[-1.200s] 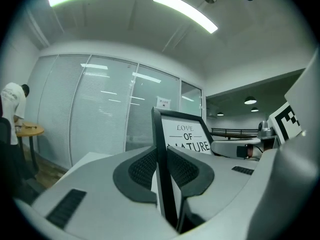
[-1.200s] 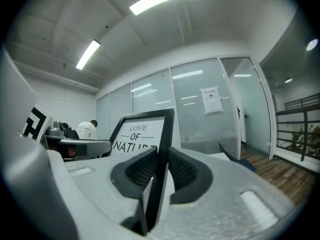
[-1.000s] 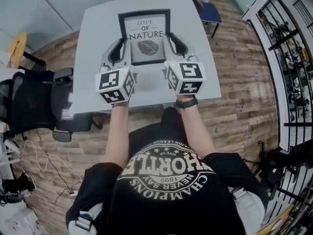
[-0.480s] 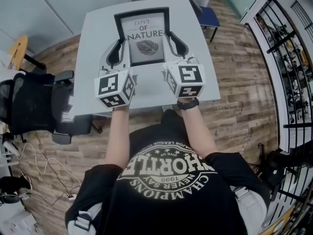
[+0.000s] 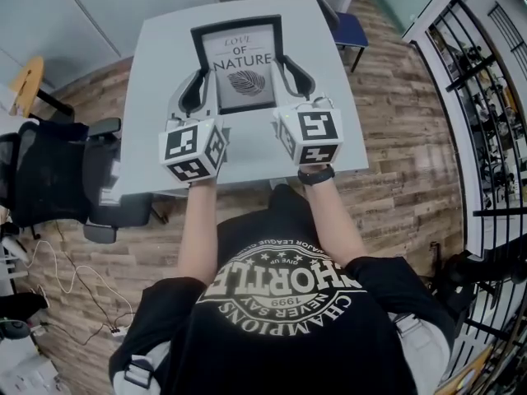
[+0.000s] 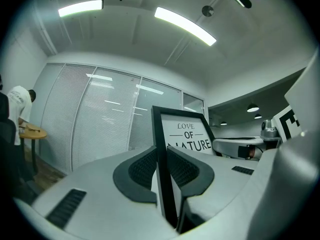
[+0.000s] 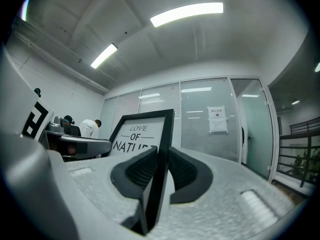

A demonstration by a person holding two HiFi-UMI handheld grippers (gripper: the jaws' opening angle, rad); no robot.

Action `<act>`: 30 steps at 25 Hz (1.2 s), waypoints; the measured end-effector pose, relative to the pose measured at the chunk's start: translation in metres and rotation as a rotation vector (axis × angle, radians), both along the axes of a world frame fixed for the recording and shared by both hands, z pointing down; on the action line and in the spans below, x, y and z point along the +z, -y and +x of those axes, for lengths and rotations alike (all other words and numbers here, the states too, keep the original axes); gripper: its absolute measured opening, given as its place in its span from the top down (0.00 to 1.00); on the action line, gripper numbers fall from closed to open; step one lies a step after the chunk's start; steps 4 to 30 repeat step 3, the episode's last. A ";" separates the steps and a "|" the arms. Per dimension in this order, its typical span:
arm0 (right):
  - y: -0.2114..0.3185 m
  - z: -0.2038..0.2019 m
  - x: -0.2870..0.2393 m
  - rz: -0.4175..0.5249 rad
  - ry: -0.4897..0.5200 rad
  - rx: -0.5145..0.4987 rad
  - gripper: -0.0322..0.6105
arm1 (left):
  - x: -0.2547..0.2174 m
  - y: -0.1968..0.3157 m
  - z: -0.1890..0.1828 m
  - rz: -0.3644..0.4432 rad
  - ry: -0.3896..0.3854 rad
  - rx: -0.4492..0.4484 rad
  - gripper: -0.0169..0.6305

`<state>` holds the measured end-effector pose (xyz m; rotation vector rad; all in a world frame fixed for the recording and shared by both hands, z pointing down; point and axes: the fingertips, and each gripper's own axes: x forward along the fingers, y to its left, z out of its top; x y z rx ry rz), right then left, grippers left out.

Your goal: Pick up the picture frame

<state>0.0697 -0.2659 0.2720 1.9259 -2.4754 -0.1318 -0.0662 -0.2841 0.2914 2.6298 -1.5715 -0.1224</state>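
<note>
The picture frame (image 5: 239, 62) is black-edged with a white print reading "LOVE OF NATURE" and a leaf. It is held over the white table (image 5: 165, 48), its print facing up toward the head camera. My left gripper (image 5: 196, 90) is shut on the frame's left edge, and my right gripper (image 5: 296, 76) is shut on its right edge. In the left gripper view the frame (image 6: 187, 134) stands edge-on between the dark ribbed pads (image 6: 145, 166) of the left gripper (image 6: 162, 170). The right gripper view shows the frame (image 7: 137, 131) pinched the same way in the right gripper (image 7: 159, 168).
A black office chair (image 5: 58, 171) stands left of the table, with a yellow stool (image 5: 29, 81) behind it. A blue chair (image 5: 350, 27) sits at the table's far right corner. A black railing (image 5: 486, 97) runs along the right. People stand far off (image 6: 17, 104) by the glass wall.
</note>
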 end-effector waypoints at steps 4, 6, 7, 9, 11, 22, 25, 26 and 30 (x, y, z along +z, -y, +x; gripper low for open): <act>0.006 0.001 0.008 -0.017 -0.029 0.018 0.85 | 0.010 0.007 0.003 -0.025 -0.002 -0.005 0.87; 0.006 0.001 0.008 -0.017 -0.029 0.018 0.85 | 0.010 0.007 0.003 -0.025 -0.002 -0.005 0.87; 0.006 0.001 0.008 -0.017 -0.029 0.018 0.85 | 0.010 0.007 0.003 -0.025 -0.002 -0.005 0.87; 0.006 0.001 0.008 -0.017 -0.029 0.018 0.85 | 0.010 0.007 0.003 -0.025 -0.002 -0.005 0.87; 0.006 0.001 0.008 -0.017 -0.029 0.018 0.85 | 0.010 0.007 0.003 -0.025 -0.002 -0.005 0.87; 0.006 0.001 0.008 -0.017 -0.029 0.018 0.85 | 0.010 0.007 0.003 -0.025 -0.002 -0.005 0.87; 0.006 0.001 0.008 -0.017 -0.029 0.018 0.85 | 0.010 0.007 0.003 -0.025 -0.002 -0.005 0.87; 0.006 0.001 0.008 -0.017 -0.029 0.018 0.85 | 0.010 0.007 0.003 -0.025 -0.002 -0.005 0.87; 0.006 0.001 0.008 -0.017 -0.029 0.018 0.85 | 0.010 0.007 0.003 -0.025 -0.002 -0.005 0.87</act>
